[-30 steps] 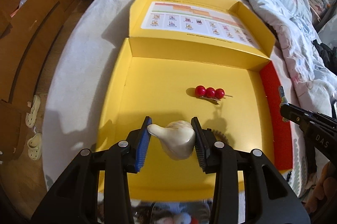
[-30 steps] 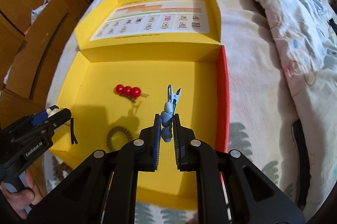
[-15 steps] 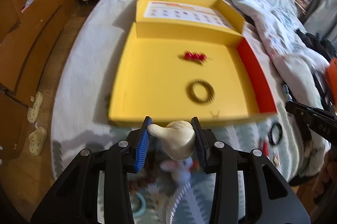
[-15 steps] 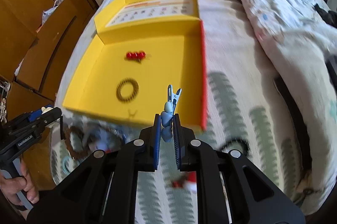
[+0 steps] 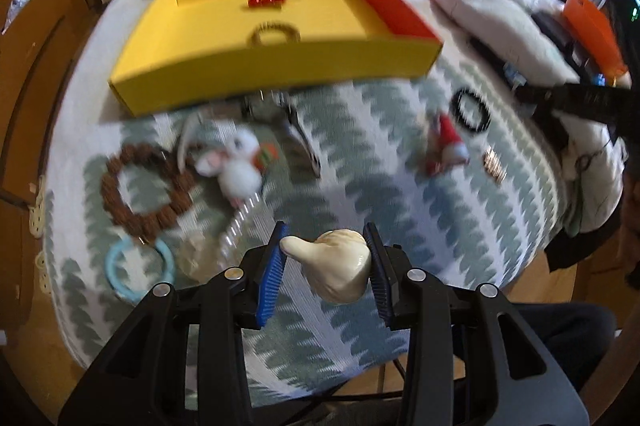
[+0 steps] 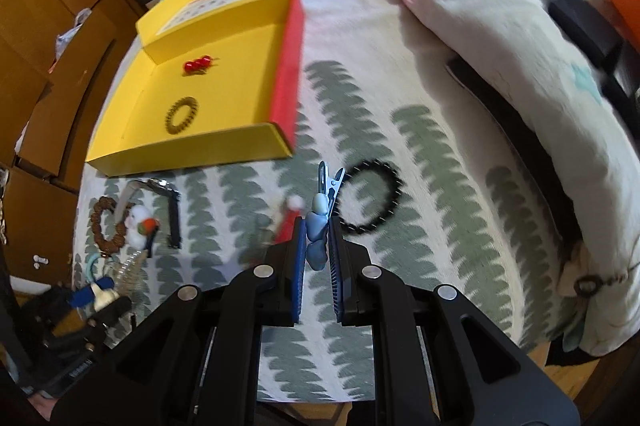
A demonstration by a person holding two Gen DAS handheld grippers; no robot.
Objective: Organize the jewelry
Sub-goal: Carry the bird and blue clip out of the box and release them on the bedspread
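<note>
Left tongs point(image 5: 326, 258) gripped shell point(image 5: 340, 272), right tongs point(image 6: 318, 238) clamped clip point(image 6: 320, 222); box point(image 6: 192, 149) lay ahead-left of both.

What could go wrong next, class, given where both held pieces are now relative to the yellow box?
1. The left hand-held gripper holds the cream ornament over the bedspread, short of the yellow box; a slip could drop it among the loose pieces there.
2. The right hand-held gripper pinches only the lower part of the blue hair clip, so it might twist free.
3. Both views are blurred, so aim may suffer.
</note>
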